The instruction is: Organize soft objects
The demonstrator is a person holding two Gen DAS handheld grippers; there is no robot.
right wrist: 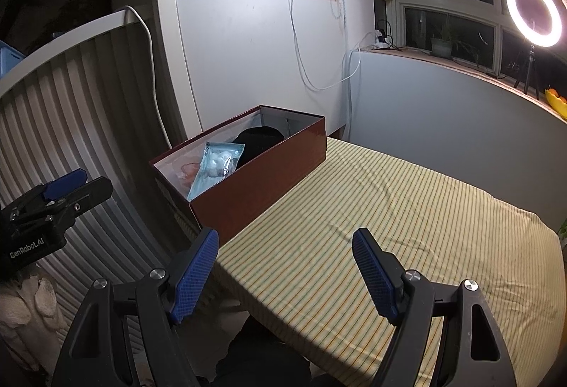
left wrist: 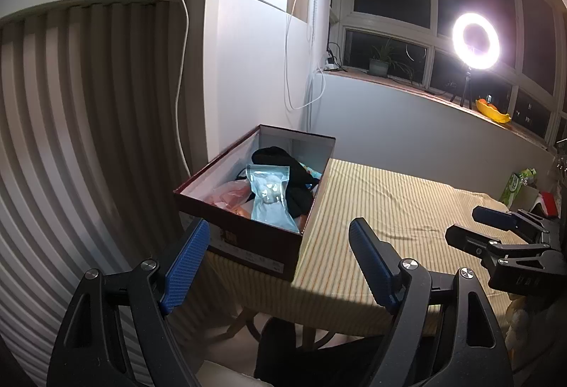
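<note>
Soft objects: gathered inside the open shoe box [left wrist: 248, 231]; none lies loose on the striped cloth in either view.
Pale blue packet [left wrist: 270, 194]: lies on top of the pile, lengthwise in the box, something white showing through its clear front.
Black fabric [left wrist: 283, 160]: bunched at the far end of the box and down the side next to the packet, partly under it.
Pink item [left wrist: 232, 192]: tucked at the near left inside the box, half hidden; I cannot tell what it is.
Box: red-brown outside, white inside, no lid in sight; it sits at the table's left corner, close to the ribbed wall panel [left wrist: 71, 139].
Table [right wrist: 389, 227]: covered by a yellow striped cloth, slightly wrinkled, nothing on its visible stretch apart from the box.
Left hand-held gripper [left wrist: 280, 263]: released, blue pads spread wide with nothing between them, hovering short of the table's near edge and facing the box.
Right hand-held gripper [right wrist: 283, 273]: released too, empty, held over the near edge of the table, well apart from the box.
Done, by my reading: the collecting appears finished, everything soft in view is boxed.
Left: perhaps tidying the pile or fitting a lid, though no lid shows; green packaging [left wrist: 517, 186] at the far right edge may or may not belong to the job.
</note>
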